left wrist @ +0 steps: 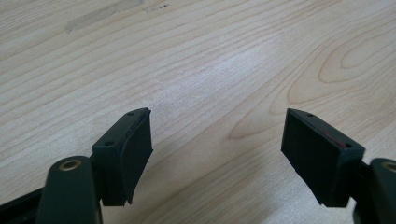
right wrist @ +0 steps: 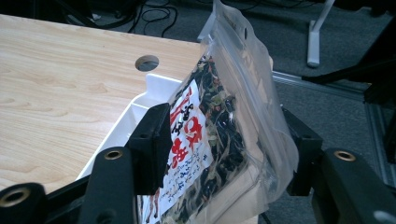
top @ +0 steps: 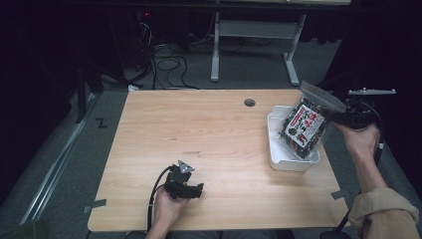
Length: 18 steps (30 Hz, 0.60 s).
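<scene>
A: Nearest the person, what is the left hand-held gripper (top: 198,191) doing?

B: It lies low on the wooden desk (top: 209,134) near the front edge, held in the left hand (top: 166,209). In the left gripper view its jaws stand wide apart with bare wood grain between them.

A: And the right hand-held gripper (top: 334,117)?

B: It is out past the desk's right edge, held in the right hand (top: 361,139). In the right gripper view a clear zip pouch of dried dark leaves (right wrist: 224,135) with a red and white label stands between its jaws. The jaws are spread wide; the left pad sits just beside the label side, and whether either pad still presses the pouch cannot be told.

A: Where is the pouch on the desk?

B: In the high view it stands tilted, its lower end inside the white plastic tray (top: 278,159) at the desk's right side, its sealed top leaning out to the right.

A: Anything farther off?

B: A round cable hole (top: 249,102) near the desk's far edge, then cables (top: 169,64) on the grey floor and a white desk frame (top: 254,45).
</scene>
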### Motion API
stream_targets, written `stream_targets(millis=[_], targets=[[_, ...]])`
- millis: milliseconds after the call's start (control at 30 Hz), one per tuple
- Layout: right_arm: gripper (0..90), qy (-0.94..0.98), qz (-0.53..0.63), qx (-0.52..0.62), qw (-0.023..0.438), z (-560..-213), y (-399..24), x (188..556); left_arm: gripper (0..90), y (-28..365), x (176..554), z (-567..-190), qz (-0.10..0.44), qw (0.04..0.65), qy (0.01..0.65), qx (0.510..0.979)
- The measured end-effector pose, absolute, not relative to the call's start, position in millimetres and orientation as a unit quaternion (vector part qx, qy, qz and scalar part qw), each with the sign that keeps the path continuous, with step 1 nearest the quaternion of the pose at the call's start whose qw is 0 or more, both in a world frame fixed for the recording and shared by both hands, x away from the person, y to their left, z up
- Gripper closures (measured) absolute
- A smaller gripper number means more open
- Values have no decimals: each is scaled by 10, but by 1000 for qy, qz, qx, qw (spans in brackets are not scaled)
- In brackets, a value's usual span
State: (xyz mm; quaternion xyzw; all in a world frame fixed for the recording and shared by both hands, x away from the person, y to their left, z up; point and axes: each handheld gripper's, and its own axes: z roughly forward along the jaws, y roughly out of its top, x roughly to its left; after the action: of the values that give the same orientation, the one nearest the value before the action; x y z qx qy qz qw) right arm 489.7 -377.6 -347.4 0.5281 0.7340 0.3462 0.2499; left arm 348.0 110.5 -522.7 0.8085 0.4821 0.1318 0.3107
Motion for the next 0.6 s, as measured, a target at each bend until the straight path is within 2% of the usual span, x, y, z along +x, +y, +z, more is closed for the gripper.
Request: stream_targets(millis=[267,600], targets=[[343,721,358,532,263,-3431,-3810,4856,250,1111,3471,-5219,130,313,485,806],[329,717,372,520,279,-3362,-3922,4691,248,1136,3471,-5196,133,320,487,802]])
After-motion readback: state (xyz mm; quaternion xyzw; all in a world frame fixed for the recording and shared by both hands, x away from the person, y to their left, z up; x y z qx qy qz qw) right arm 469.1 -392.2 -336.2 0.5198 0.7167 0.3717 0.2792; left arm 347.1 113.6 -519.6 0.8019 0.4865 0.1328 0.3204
